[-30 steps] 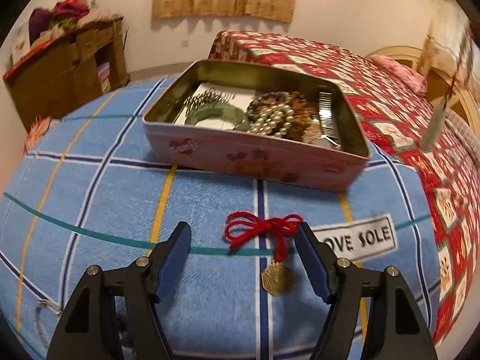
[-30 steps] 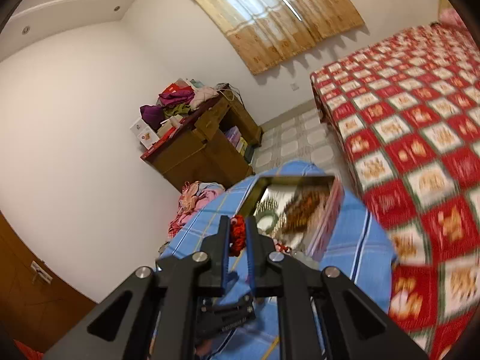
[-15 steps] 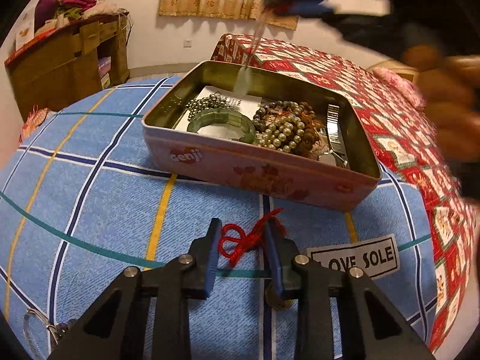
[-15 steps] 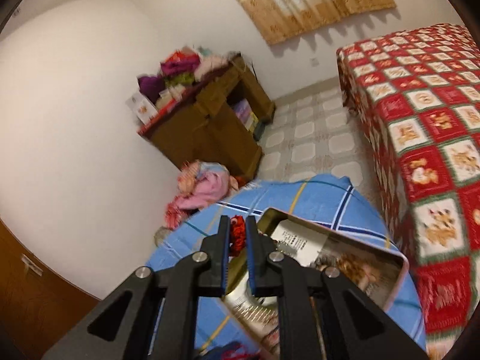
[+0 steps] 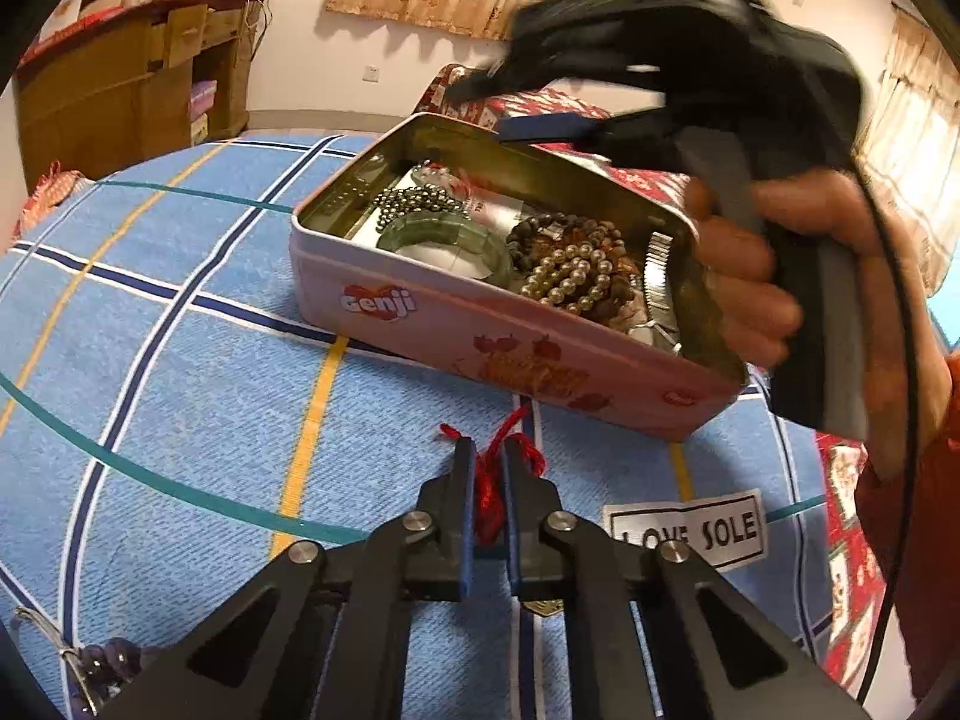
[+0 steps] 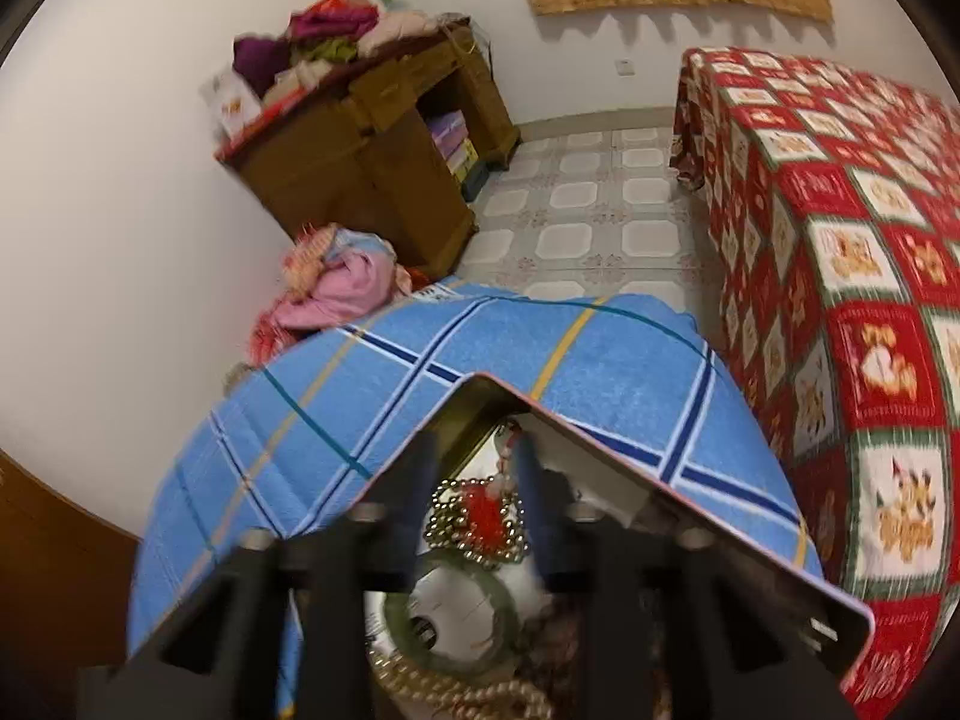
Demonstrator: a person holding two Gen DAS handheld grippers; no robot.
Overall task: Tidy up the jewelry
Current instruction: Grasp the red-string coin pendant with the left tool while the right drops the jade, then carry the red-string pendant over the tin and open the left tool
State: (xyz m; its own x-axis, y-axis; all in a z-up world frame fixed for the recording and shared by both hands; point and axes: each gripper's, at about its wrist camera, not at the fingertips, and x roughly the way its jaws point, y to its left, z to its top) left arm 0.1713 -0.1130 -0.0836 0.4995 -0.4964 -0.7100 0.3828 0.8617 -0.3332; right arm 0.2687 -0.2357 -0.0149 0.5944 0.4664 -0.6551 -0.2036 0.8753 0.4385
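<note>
Left tool (image 5: 489, 483): black linkage arms, silver pivot screws, blue-faced fingers (image 5: 463, 516). Right tool (image 5: 543, 105) at 1 o'clock in the left wrist view — black body, blue finger face, grey grip, black cable trailing. Right hand (image 5: 798, 276) – red-orange sleeve (image 5: 927, 516) at 4 o'clock.

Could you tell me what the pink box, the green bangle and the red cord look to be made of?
Pink box: likely thin printed tin; its inner walls are brassy and reflective, with a rolled rim. Green bangle: looks like polished jade or glass, translucent and glossy. Red cord: twisted yarn or thread, matte and fuzzy, pinched between the left gripper's jaws.
</note>
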